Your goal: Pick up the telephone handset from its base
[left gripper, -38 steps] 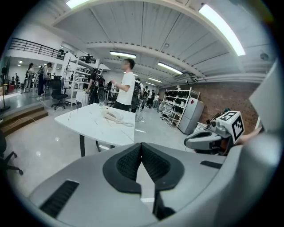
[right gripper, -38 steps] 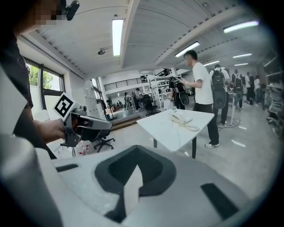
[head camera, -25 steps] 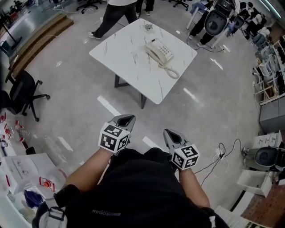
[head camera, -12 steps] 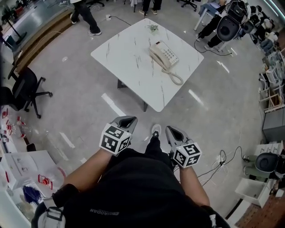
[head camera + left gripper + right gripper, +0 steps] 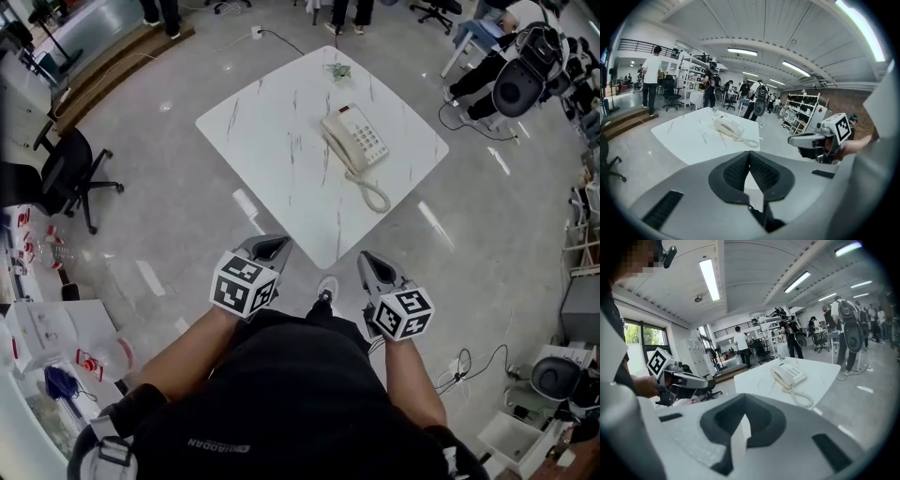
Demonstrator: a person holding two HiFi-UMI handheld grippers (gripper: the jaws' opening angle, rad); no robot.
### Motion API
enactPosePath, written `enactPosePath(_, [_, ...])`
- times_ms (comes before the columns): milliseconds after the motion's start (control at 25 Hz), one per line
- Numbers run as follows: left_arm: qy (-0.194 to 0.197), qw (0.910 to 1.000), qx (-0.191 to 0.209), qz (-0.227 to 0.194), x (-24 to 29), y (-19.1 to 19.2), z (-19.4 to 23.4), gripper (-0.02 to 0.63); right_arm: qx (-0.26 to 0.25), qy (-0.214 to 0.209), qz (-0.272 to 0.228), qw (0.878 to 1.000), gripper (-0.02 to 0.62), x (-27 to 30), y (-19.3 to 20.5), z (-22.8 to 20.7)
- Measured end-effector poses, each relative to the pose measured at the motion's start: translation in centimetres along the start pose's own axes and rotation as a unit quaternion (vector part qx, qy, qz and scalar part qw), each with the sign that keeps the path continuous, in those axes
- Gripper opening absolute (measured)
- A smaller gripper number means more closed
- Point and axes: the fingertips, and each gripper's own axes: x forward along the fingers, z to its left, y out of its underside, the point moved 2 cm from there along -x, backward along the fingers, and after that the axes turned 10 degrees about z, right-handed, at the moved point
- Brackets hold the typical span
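Cream handset (image 5: 339, 142) sat cradled on its base (image 5: 367, 139), not lifted. Phone lay flat, keypad up, set diag. on far-right part of white marbled table (image 5: 272, 122). Curly cord (image 5: 375, 196) looped off near end twd table edge.

Glossy marble-look table (image 5: 272, 131), smooth plastic telephone (image 5: 354, 141), polished floor (image 5: 159, 187)

A square white tabletop (image 5: 272, 131) veined like marble stands on a glossy grey floor (image 5: 169, 234), with a small greenish object (image 5: 338, 71) near its far corner. A black wheeled office chair (image 5: 66, 178) sits well off to one side. People's legs (image 5: 348, 11) show beyond the far edge.
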Motion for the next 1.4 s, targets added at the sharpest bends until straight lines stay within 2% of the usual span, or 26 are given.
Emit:
enactPosePath(160, [-0.025,0.9994,-0.021,-0.013,2.2,-3.0,0.9,0.002,0.025,-0.029,-0.019,0.999,0.002,1.1,-3.6,-4.6])
enactPosePath(240, [-0.035,0.9988,-0.029,-0.014,3.1,-4.4,0.9,0.002,0.021,-0.037,-0.018,0.999,0.002,1.4,-4.9,-6.4])
enactPosePath(360, [-0.049,0.9983,-0.026,-0.017,4.4,-6.1,1.1,0.002,0.014,-0.05,-0.015,0.999,0.002,2.1,-6.2,-8.6])
enactPosePath(440, [-0.076,0.9966,-0.023,-0.019,4.8,-6.7,2.1,0.003,0.027,-0.069,-0.016,0.997,0.002,2.6,-6.8,-9.6])
enactPosePath(560, [-0.102,0.9932,-0.049,-0.029,4.9,-7.8,3.6,0.002,0.033,-0.09,-0.014,0.995,0.002,3.2,-7.4,-10.7])
enactPosePath(640, [-0.097,0.993,-0.06,-0.031,5.1,-8.2,3.7,0.002,0.019,-0.087,-0.007,0.996,0.002,3.8,-7.7,-11.3])
enactPosePath(880, [-0.067,0.9968,-0.043,0.001,7.1,-7.0,3.0,0.002,0.011,-0.08,-0.015,0.997,0.002,4.8,-8.8,-10.9])
enactPosePath(960, [-0.055,0.9979,-0.034,0.004,7.4,-7.4,3.3,0.002,0.025,-0.077,-0.026,0.996,0.002,5.0,-9.5,-10.7])
enactPosePath(1200, [-0.049,0.9987,-0.011,-0.013,5.7,-9.9,6.6,0.002,0.049,-0.051,-0.048,0.996,0.002,5.1,-10.5,-9.5])
enactPosePath(1400, [-0.034,0.9994,-0.005,-0.006,4.8,-9.6,8.0,0.002,0.046,-0.03,-0.047,0.997,0.002,6.0,-10.9,-8.3])
